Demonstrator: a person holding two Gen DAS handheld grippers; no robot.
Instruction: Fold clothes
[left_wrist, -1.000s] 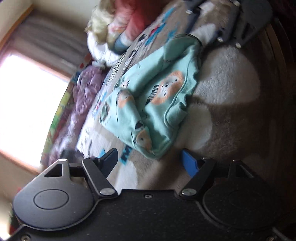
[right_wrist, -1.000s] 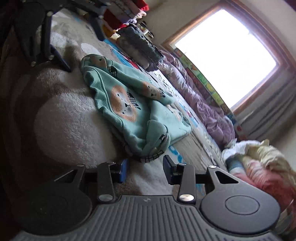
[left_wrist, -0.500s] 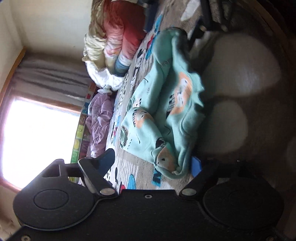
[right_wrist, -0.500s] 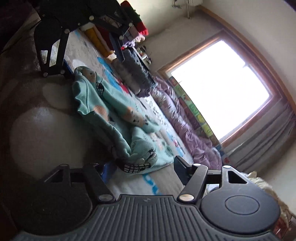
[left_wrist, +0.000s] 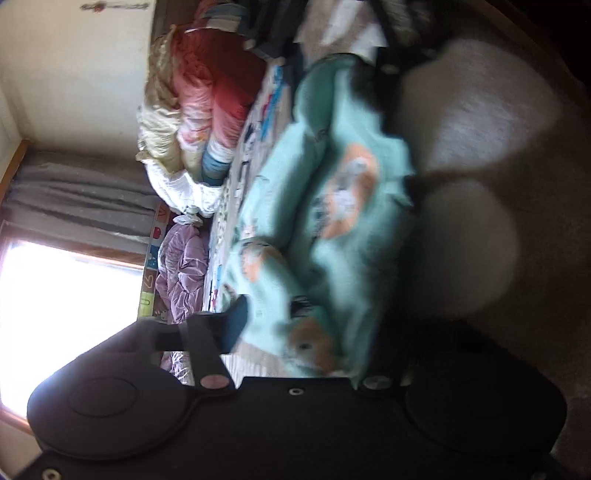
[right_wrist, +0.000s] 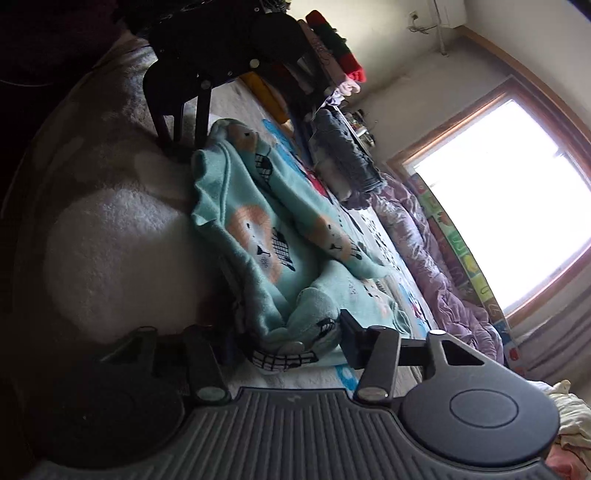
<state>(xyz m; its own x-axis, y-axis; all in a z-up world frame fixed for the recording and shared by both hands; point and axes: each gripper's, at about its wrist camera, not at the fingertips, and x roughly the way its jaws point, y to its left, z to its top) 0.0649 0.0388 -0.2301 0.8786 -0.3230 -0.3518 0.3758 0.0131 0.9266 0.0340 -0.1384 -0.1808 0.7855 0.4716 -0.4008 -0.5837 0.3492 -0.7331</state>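
Observation:
A teal garment (left_wrist: 332, 206) with orange lion prints lies crumpled on the floor, stretched between my two grippers. In the blurred left wrist view its near end fills my left gripper (left_wrist: 306, 347). The jaws are closing, one finger (left_wrist: 236, 321) touches the cloth and the cloth hides the other. In the right wrist view the garment (right_wrist: 258, 229) runs away from me. Its bunched end, with a checked cuff, sits in my right gripper (right_wrist: 286, 339), whose jaws are closing and pinching it. The left gripper (right_wrist: 207, 62) shows dark at the garment's far end.
The garment rests partly on a fluffy brown rug with white patches (right_wrist: 110, 251) and partly on a printed play mat (right_wrist: 384, 251). A purple quilt (right_wrist: 436, 266) lies under the bright window (right_wrist: 509, 192). Folded bedding (left_wrist: 207, 103) and stacked clothes (right_wrist: 343, 158) line the walls.
Both grippers came in onto opposite ends of the garment and both views rolled. The left jaws stood wide and now close around the cloth. The right jaws opened, then narrowed onto the cuff end.

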